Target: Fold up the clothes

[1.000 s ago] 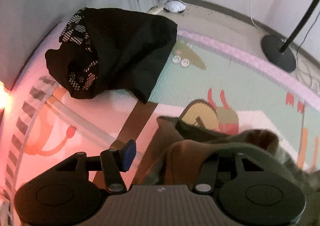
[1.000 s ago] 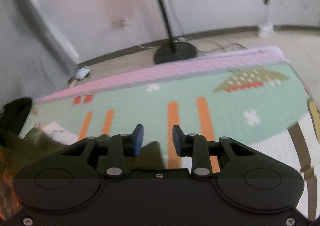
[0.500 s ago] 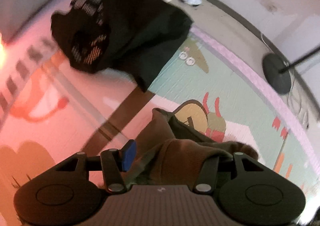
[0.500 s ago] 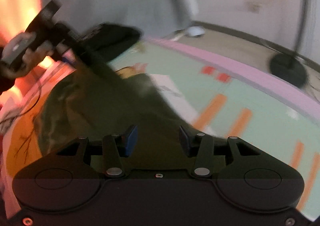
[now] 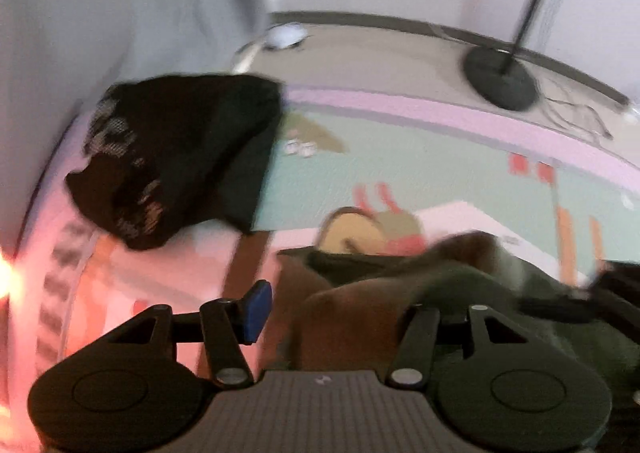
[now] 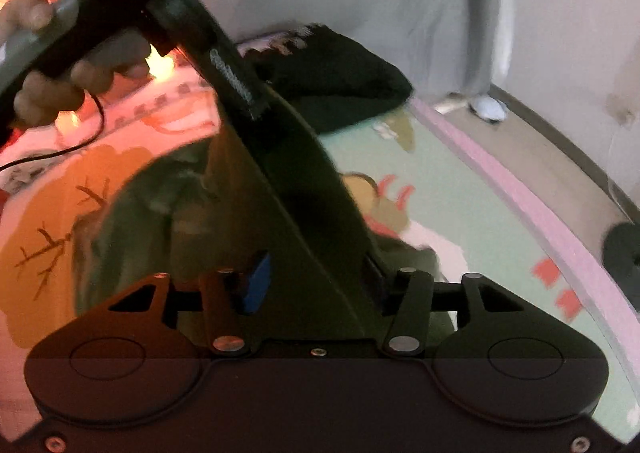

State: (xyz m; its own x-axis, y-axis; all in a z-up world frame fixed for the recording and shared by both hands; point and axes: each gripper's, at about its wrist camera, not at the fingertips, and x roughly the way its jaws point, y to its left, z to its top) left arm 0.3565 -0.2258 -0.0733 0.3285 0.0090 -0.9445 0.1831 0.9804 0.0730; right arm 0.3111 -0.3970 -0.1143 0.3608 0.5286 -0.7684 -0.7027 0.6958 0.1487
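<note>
While the left gripper is opening, its fingers are spreading around a bunched fold of one olive-brown garment. The right gripper is closing, that garment lying between its fingers, though blur is hiding any pinch. One black garment is lying beyond the fingers on the play mat.

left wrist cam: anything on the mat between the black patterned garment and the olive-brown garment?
Nothing lies there: only bare printed play mat between the black patterned garment and the olive-brown garment, seen in the left wrist view.
</note>
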